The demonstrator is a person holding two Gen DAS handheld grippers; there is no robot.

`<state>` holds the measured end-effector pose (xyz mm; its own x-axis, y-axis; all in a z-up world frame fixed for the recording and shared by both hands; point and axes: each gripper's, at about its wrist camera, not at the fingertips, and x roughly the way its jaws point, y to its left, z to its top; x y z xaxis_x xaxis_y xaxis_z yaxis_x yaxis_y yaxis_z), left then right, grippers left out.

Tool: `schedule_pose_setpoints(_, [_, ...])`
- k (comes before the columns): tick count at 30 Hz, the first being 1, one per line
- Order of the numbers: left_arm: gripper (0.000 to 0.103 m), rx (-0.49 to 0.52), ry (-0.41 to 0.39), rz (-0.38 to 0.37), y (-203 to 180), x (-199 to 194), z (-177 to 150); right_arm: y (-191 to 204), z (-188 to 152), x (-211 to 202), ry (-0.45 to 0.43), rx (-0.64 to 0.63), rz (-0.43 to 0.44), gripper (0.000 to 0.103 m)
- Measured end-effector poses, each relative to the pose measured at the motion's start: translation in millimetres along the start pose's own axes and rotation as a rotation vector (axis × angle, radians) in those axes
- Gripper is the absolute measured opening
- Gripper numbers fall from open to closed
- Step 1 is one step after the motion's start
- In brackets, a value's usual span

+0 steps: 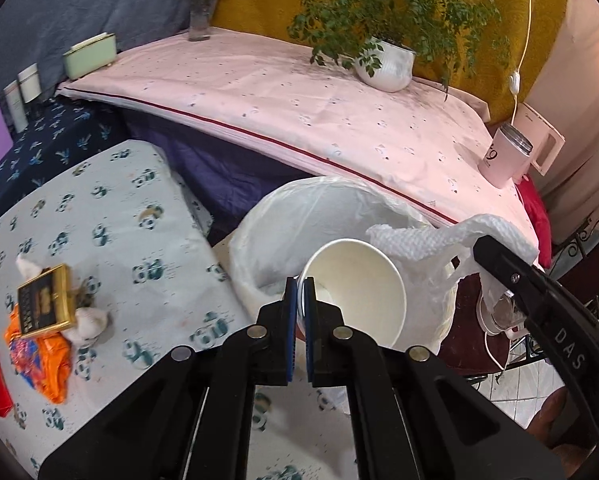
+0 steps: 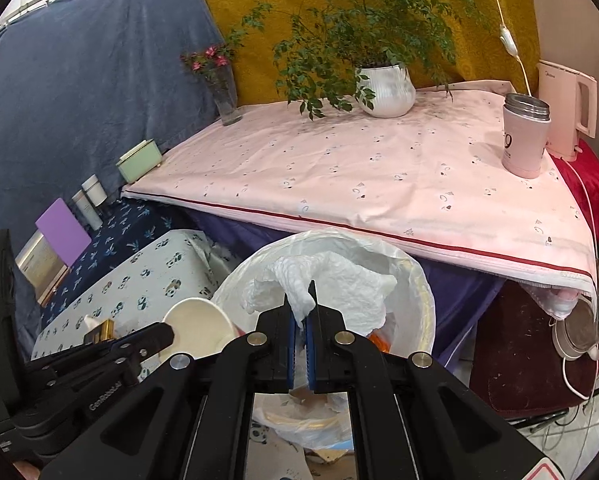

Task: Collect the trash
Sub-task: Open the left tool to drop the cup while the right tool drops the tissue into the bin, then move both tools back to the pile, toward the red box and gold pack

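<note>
The round waste bin lined with a thin white plastic bag [image 2: 403, 280] stands on the floor between the low panda-print covered desk [image 1: 111, 216] and the larger desk under a pale pink cloth with a red stripe [image 2: 339, 168], and both tools hang over its mouth. The left tool [image 1: 299, 292] has its blue-padded jaws pinched nearly together on the rim of a white paper cup [image 1: 359, 284], which is tipped on its side with its open mouth facing the camera, just above the bin's near edge. The right tool [image 2: 301, 320] is likewise clamped tight, gripping a crumpled white paper towel [image 2: 331, 280] that bunches up past its tips and sits over the middle of the bin. Both tools slant downward toward the bin, the left one coming in from the panda-print side and the right from the other, close beside each other. Back on the panda-print desk lie more scraps: an orange plastic wrapper [image 1: 47, 352], a black and gold box [image 1: 45, 306] on top of it, and a wad of white tissue [image 1: 87, 320] touching the box.
</note>
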<state>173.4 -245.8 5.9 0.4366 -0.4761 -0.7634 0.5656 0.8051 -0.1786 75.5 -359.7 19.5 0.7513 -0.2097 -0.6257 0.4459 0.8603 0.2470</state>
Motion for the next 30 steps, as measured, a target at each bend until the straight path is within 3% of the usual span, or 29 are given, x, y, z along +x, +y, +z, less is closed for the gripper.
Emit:
schedule_pose_setpoints(3, [0.006,0.003,0.018,-0.019,-6,12,5,-5,1,7,0.007,0.007,-0.007,0.004])
schedule_pose_setpoints(8, [0.042,-0.024,-0.013,0.023,0,9,7,-7,2,15,0.022,0.014,0.001,0.004])
schedule_pose_setpoints(14, [0.046,-0.057,-0.017,0.055,19,3,4,2,5,22,0.018,0.005,0.004,0.011])
schedule_pose_setpoints(16, [0.053,-0.068,-0.026,0.072,26,-1,2,5,5,20,0.000,0.010,-0.002,0.041])
schedule_pose_setpoints(17, [0.056,-0.072,-0.036,0.081,29,-4,0,6,5,19,-0.013,0.011,-0.006,0.047])
schedule_pose_setpoints(25, [0.059,-0.136,-0.067,0.133,62,-29,-8,32,8,7,-0.022,-0.017,0.035,0.048])
schedule_pose_setpoints(30, [0.067,-0.205,-0.091,0.182,95,-50,-20,61,1,-2,-0.013,-0.055,0.076,0.049])
